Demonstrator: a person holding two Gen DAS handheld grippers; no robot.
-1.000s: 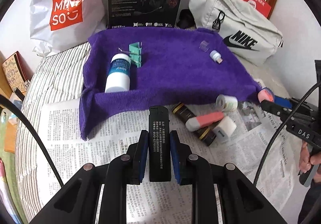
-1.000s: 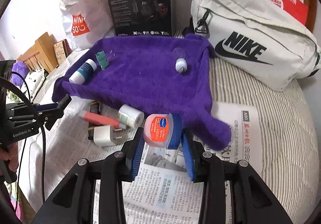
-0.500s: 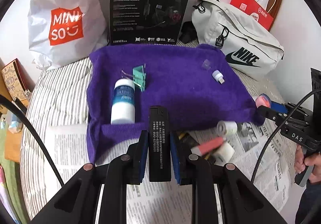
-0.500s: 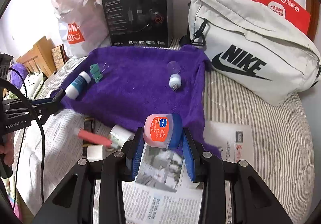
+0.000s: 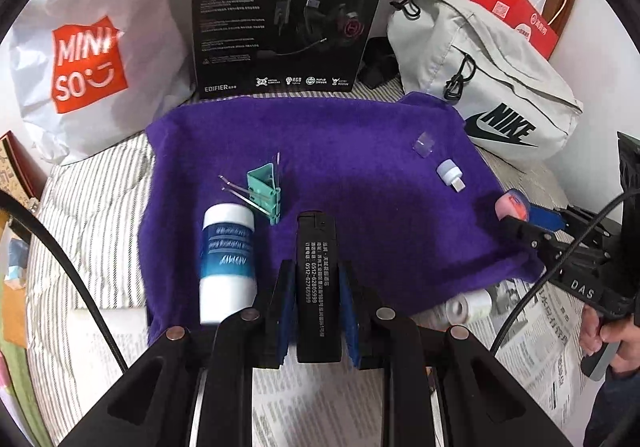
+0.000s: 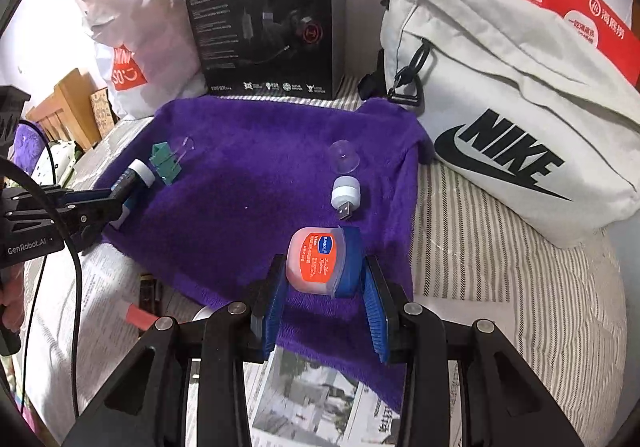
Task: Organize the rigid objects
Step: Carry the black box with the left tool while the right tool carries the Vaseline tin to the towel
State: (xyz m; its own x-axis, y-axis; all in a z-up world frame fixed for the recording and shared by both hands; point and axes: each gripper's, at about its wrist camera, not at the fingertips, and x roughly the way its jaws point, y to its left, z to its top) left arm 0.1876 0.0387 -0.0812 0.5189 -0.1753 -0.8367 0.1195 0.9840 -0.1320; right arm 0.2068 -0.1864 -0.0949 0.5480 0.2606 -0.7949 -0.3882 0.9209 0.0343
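The left hand-held gripper (image 5: 316, 307) is clamped on one black rectangular block (image 5: 316, 267) printed with white text, held upright over the near edge of the purple towel (image 5: 360, 151). The right hand-held gripper (image 6: 325, 301) pinches one small pink jar with a blue lid (image 6: 323, 261) between its blue pads, above the towel's near right corner.

Lying on the towel are four things: one white bottle with a blue label (image 5: 227, 263), one green binder clip (image 5: 265, 189) just beyond it, one white USB plug (image 6: 345, 193) and one clear cap (image 6: 344, 157) behind that. The towel lies on a striped bed (image 6: 480, 247), with newspaper (image 6: 320, 403) nearest the cameras.

Only the left view shows a white tape roll (image 5: 470, 307) on the newspaper; only the right view shows a red strip (image 6: 140, 317) there. Farthest back stand one black headset box (image 5: 288, 7), one white Miniso bag (image 5: 80, 59), one grey Nike bag (image 6: 500, 135) and one red paper bag (image 6: 580, 19).
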